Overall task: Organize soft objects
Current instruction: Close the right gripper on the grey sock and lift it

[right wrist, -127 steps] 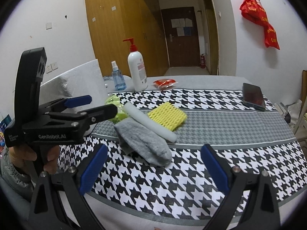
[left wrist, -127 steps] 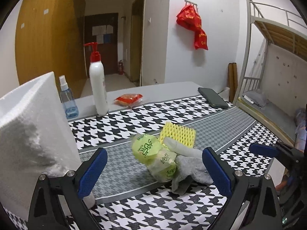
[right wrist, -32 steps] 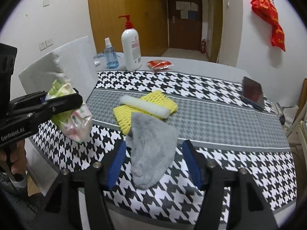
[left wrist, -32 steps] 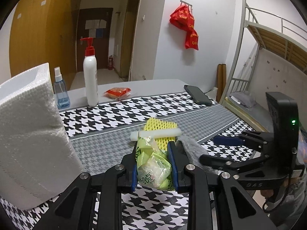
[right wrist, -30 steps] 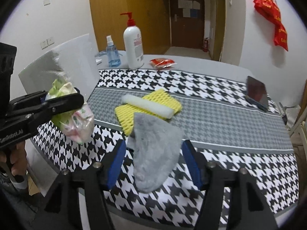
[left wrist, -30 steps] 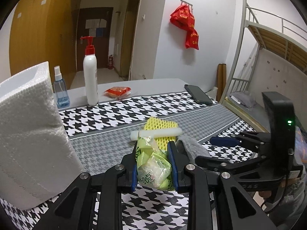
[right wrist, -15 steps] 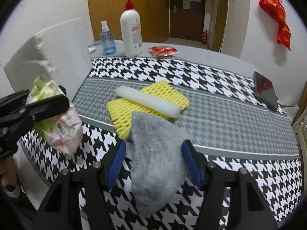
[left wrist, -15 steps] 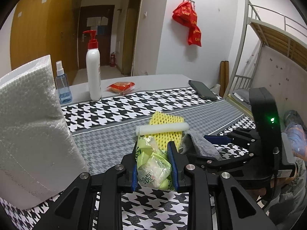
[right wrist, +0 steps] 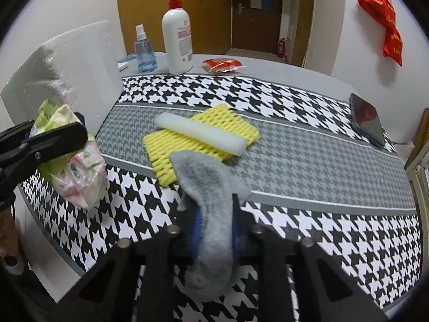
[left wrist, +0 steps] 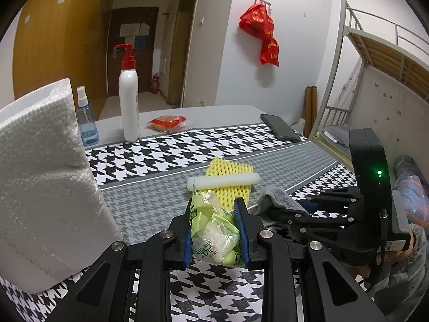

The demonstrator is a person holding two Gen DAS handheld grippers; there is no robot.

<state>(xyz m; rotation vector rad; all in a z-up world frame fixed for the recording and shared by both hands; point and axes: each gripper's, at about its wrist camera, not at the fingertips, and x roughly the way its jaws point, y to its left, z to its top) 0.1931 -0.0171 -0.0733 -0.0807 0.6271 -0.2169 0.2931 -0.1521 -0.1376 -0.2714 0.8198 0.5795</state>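
The left gripper has its blue-padded fingers clamped on a crumpled green tissue packet, which hangs between them above the near edge of the houndstooth tabletop. In the right wrist view the same packet sits at the left, gripped under a black finger, clear of the cloth below.

The right gripper has its fingers pressed together on a grey sock; the sock's far end reaches up toward the yellow foam net and its near end droops over the gripper body.

A white foam stick lies across the yellow foam net in the middle of the tabletop. A white foam block stands at the left. Farther back stand a pump bottle and a small blue spray bottle, with a red snack packet to their right. A dark phone lies at the far right.
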